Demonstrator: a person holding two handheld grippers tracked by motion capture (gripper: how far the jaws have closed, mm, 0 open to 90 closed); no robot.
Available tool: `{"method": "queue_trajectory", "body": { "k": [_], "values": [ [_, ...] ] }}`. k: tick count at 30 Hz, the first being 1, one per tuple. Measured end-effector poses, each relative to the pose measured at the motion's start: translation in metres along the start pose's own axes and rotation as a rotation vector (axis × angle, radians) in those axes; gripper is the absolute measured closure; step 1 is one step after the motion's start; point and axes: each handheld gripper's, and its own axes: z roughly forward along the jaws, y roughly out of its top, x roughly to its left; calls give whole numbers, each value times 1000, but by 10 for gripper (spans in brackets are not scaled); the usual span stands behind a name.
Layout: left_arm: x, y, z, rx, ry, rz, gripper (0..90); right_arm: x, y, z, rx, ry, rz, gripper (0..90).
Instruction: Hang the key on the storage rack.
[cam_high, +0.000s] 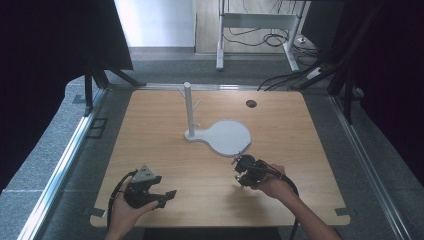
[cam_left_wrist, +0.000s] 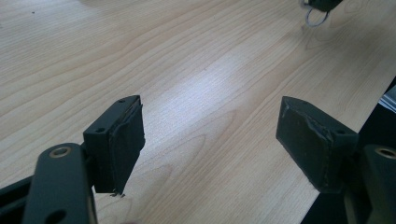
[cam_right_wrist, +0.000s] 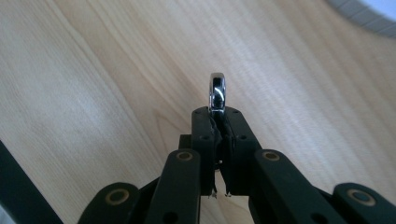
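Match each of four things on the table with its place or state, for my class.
Things:
1. left claw
2. right claw
3. white stand
4. dark hole

States:
a. upright, with small pegs on its post
b. open, nothing between its jaws
c. in the table top, toward the far right corner
d. shut on a shiny metal ring

Pairs: 1-b, 2-d, 3-a, 4-c
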Motion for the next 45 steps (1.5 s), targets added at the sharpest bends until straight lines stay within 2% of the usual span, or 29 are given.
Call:
{"method": "queue_trajectory", "body": {
  "k": [17,41,45],
  "values": [
    [-2,0,2,7,-4,3,241,-11,15,-25,-91,-25,15,844],
    [-1,0,2,10,-3,4,241,-26,34,-31,-128,-42,43,843],
    [-2,0,3,10,-6,6,241,-26,38,-29,-139,-32,43,843]
  ]
}}
